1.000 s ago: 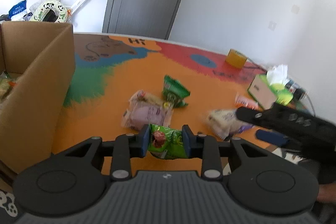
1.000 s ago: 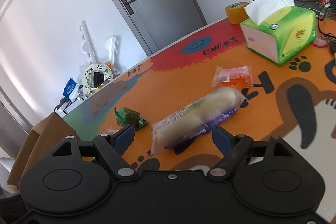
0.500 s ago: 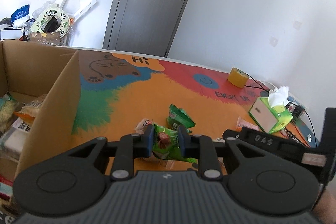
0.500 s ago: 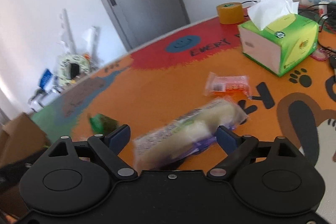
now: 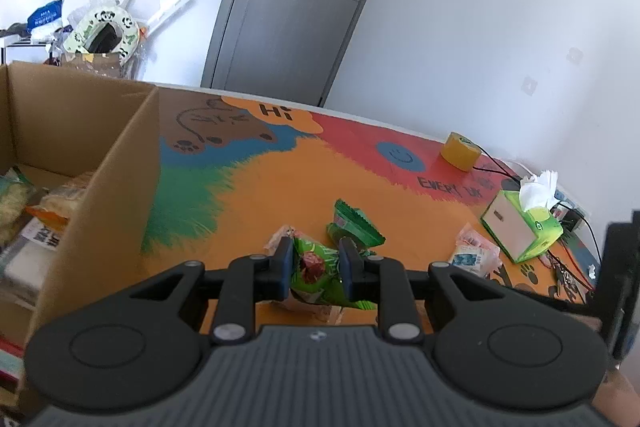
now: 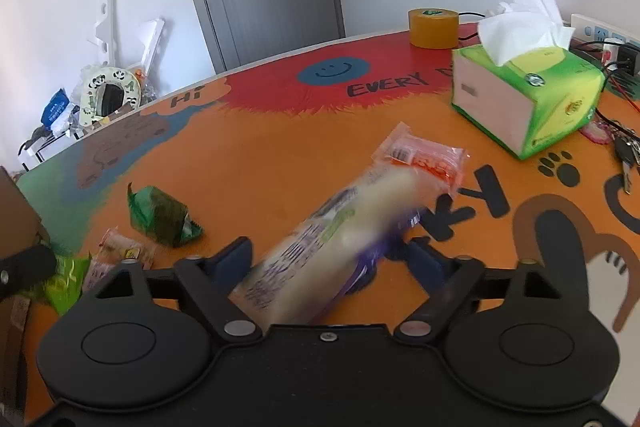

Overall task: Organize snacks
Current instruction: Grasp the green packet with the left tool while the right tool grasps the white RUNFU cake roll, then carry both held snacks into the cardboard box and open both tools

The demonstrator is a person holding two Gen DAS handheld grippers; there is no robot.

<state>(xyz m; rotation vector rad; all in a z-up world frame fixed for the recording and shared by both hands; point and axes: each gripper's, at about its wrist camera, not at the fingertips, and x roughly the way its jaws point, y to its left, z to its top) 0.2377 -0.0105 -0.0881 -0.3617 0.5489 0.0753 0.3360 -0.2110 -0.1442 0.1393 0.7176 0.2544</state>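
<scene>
My left gripper [image 5: 315, 263] is shut on a bright green snack packet [image 5: 316, 267], held just above the orange tabletop, right of the cardboard box [image 5: 120, 163]. That box holds several snack packs. My right gripper [image 6: 330, 259] is closing around a long pale cake-roll packet [image 6: 352, 227]. The packet lies blurred and slanted between the fingers [image 6: 238, 257], and the pads do not clearly press on it. A dark green packet [image 6: 160, 215] and an orange packet [image 6: 424, 159] lie on the table. A pinkish packet [image 5: 278, 241] lies beneath the left gripper.
A green tissue box [image 6: 528, 103] and a yellow tape roll [image 6: 434, 27] stand at the table's far right, with keys [image 6: 628, 155] and cables beside them. Behind the table are a grey door and clutter against the wall.
My left gripper has lifted the green packet, and more of the box's inside shows. My right gripper has turned and moved in on the cake-roll packet; its fingers widened, then narrowed.
</scene>
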